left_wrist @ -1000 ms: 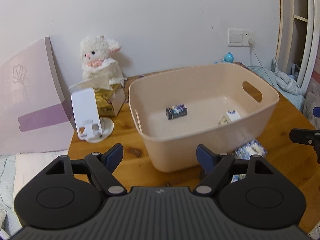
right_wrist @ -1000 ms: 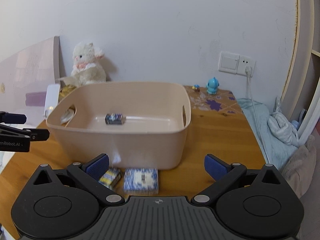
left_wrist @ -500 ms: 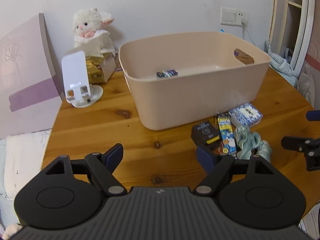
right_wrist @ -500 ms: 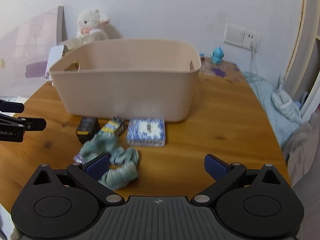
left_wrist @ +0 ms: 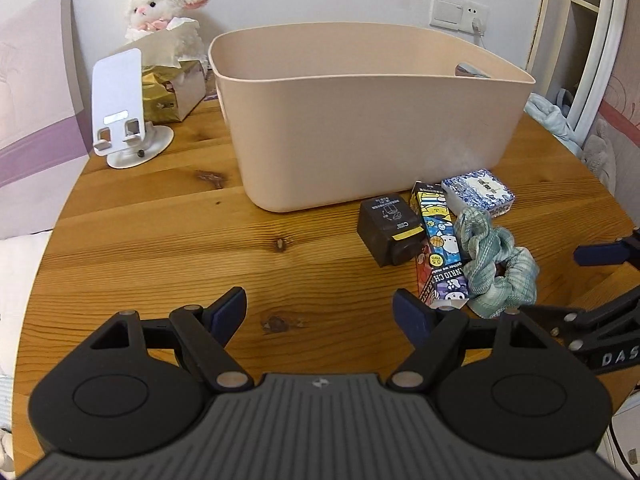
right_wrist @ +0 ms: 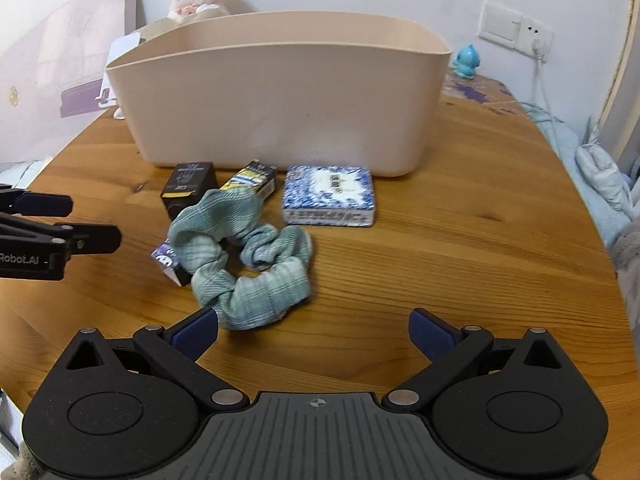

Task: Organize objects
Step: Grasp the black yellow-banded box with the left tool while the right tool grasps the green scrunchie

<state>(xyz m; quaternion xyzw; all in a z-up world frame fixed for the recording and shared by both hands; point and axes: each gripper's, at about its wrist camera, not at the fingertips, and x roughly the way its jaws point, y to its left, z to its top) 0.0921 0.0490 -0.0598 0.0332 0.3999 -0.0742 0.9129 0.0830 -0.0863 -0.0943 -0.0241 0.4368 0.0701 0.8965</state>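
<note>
At the far left a pale purple panel (left_wrist: 28, 92) leans against the wall, past the counter's (left_wrist: 160, 240) curved left edge. Just inside that edge stands a white phone stand (left_wrist: 120, 108), with a gold tissue box (left_wrist: 172, 88) and a plush lamb (left_wrist: 164, 12) behind it near the wall. Between the stand and the left claw (left_wrist: 318, 306) lies a broad stretch of bare wood. The left claw hangs low over the near part of the counter, fingers spread wide with nothing between them.

The beige tub (right_wrist: 280, 92) sits mid-counter, its near wall upright. Just in front of its lower edge lie a black box (right_wrist: 188, 186), a long cartoon-print carton (left_wrist: 438, 244), a green scrunchie (right_wrist: 248, 252) draped partly over the carton, and a blue-and-white patterned box (right_wrist: 330, 200), which sits nearest the tub wall.

The right claw (right_wrist: 314, 330) is also spread wide and empty, its left finger (right_wrist: 196, 332) just beside the scrunchie's near edge. To the right, open wood runs to the counter's rounded rim, with light blue bedding (right_wrist: 600, 172) beyond.
</note>
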